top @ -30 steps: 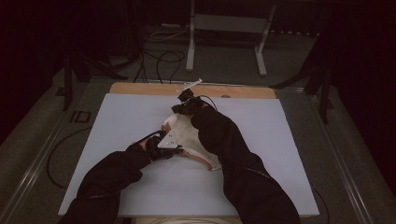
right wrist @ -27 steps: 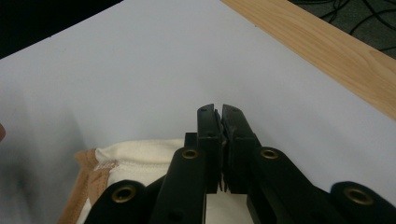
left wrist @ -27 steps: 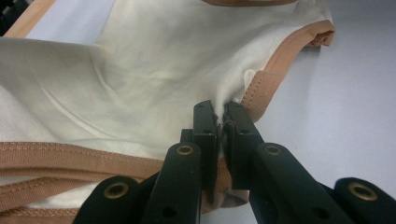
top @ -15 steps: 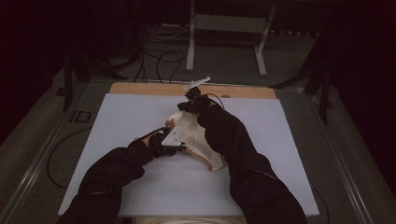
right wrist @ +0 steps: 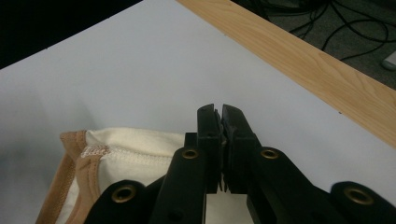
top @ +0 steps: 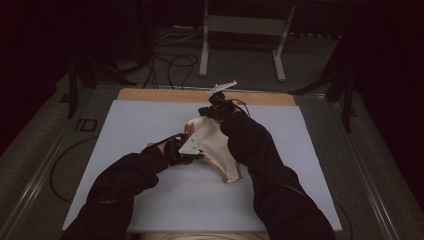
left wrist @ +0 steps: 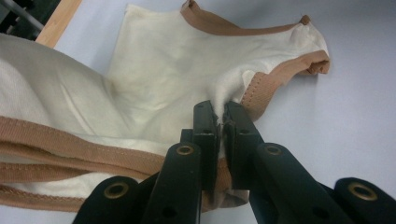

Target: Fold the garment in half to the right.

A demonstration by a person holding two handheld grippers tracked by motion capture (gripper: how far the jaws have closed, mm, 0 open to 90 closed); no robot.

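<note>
Dark floor with loose cables (top: 170, 60) and a metal stand (top: 240, 35) lies beyond the table (top: 150, 200), whose top is pale grey with a wooden strip (top: 150, 95) along the far edge. Near the middle of the table lies a cream garment (top: 217, 150) edged in tan binding (left wrist: 70, 135).

From the high view, the left tool (top: 186, 151) sits at the garment's near left side, with its grey plate (top: 192, 144) on top. The right tool (top: 212, 111) is at the garment's far end, close to the wooden strip, and a white piece stands up from it. Both sleeves are black and come in from the bottom of that view.

Looking along the left tool (left wrist: 222, 122), its jaws are pressed together on the cream cloth just beside a tan-bound edge, so it is pinching the garment. Cloth spreads away from the jaws over the table, with a folded tan corner (left wrist: 313, 60) farther off and a bunched part rising at the left.

Looking along the right tool (right wrist: 220, 122), its jaws are drawn nearly together with only a thin slit between them. Cream cloth with a tan hem (right wrist: 77, 154) lies just left of and under the jaws; whether any of it is caught between them I cannot tell. Bare table and the wooden strip (right wrist: 299, 60) lie beyond.
</note>
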